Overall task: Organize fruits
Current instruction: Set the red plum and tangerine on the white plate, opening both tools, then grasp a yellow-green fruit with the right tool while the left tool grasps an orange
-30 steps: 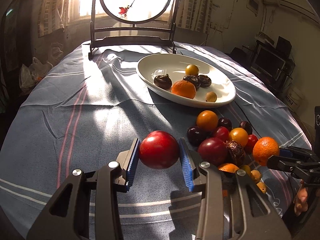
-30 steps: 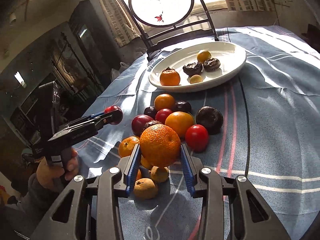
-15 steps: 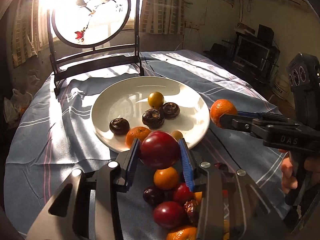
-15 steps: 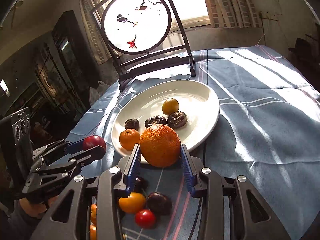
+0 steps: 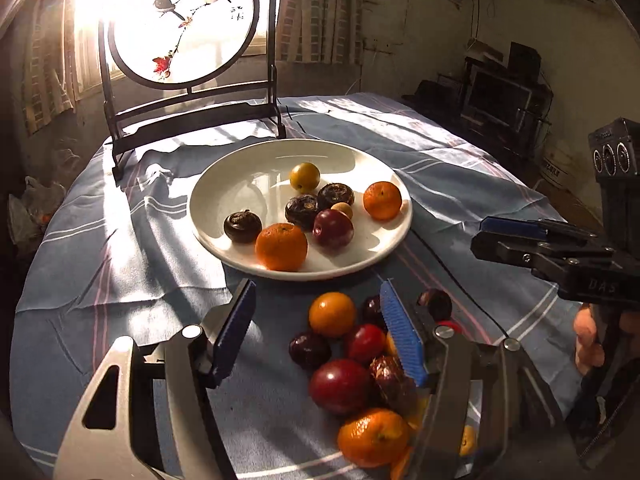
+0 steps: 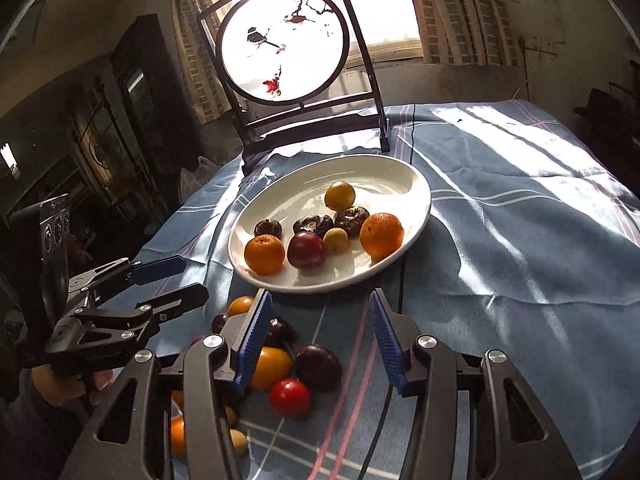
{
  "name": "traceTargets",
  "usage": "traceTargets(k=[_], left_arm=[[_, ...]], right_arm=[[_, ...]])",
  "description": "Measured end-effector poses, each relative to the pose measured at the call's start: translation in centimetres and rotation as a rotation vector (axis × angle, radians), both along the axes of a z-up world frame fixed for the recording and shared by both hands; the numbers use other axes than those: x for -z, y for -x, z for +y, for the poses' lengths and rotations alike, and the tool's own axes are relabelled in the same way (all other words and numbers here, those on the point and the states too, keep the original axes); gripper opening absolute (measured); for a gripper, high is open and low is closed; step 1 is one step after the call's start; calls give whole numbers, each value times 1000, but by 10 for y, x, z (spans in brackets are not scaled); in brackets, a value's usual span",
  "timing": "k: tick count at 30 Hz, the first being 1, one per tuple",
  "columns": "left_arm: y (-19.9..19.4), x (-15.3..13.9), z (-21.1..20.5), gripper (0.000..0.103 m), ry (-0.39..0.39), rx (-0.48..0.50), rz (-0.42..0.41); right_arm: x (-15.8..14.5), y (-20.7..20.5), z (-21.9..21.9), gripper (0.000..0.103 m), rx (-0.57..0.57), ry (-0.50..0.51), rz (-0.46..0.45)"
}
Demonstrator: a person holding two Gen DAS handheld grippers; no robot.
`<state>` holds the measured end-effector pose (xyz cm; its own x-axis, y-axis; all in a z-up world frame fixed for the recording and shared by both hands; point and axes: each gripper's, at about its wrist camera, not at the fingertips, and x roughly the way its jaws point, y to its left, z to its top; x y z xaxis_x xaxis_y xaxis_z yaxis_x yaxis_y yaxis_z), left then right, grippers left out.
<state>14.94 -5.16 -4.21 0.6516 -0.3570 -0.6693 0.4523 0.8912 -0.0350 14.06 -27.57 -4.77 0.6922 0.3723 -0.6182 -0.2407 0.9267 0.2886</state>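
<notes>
Eight fruits are counted on the white plate [image 5: 400, 236], among them a red plum [image 5: 333, 227] and two oranges. A larger pile of fruit [image 5: 352, 364] is left on the table [image 5: 120, 248], near the plate. The left tool [image 5: 318, 338] and right tool [image 6: 318, 338] are held spread apart, nothing between them.

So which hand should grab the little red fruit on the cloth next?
Right, probably. The right gripper is open and empty, and the red fruit lies just below its fingers. The left gripper is open too, but it hangs over the other side of the pile, nearer the orange.
</notes>
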Motion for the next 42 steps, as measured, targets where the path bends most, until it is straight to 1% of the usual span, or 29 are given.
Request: traceTargets(k=[3,5,8,11,13,18,20,22,24,28,33,37,39,40,41,42], left_arm=[[37,9,14,63,1,17,11],[58,16,22,63,-1,15,22],[85,26,31,63,-2,10,38],[105,33,31,63,-25,19,40],[113,37,30,63,-38,23,36],[117,42,26,63,-44,27,50],[117,43,24,63,-45,33,51],[117,43,21,63,-47,38,54],[115,45,18,63,-49,42,60],[113,48,11,63,-54,50,70],[110,50,-2,63,-53,58,78],[103,55,-15,63,-49,62,90],[99,56,-18,53,-33,46,98],[96,58,-18,43,-21,39,110],[95,59,-18,40,-8,37,124],[95,59,-17,40,0,34,125]], right_arm=[[13,36,3,51,-33,-5,30],[21,60,11,51,-84,-16,53],[28,87,29,51,-150,17,63],[34,101,48,51,-208,36,70],[36,103,59,47,-223,66,62],[43,95,72,44,-222,73,88],[47,91,75,39,-220,68,104],[49,89,76,36,-233,46,99],[48,89,77,28,-227,59,88],[47,93,68,28,-208,33,92],[34,109,47,28,-149,5,32],[30,118,33,28,-116,-13,21],[30,119,30,28,-111,-16,24],[31,120,29,28,-111,-17,26],[32,120,29,28,-111,-18,27],[33,121,28,28,-112,-19,27]])
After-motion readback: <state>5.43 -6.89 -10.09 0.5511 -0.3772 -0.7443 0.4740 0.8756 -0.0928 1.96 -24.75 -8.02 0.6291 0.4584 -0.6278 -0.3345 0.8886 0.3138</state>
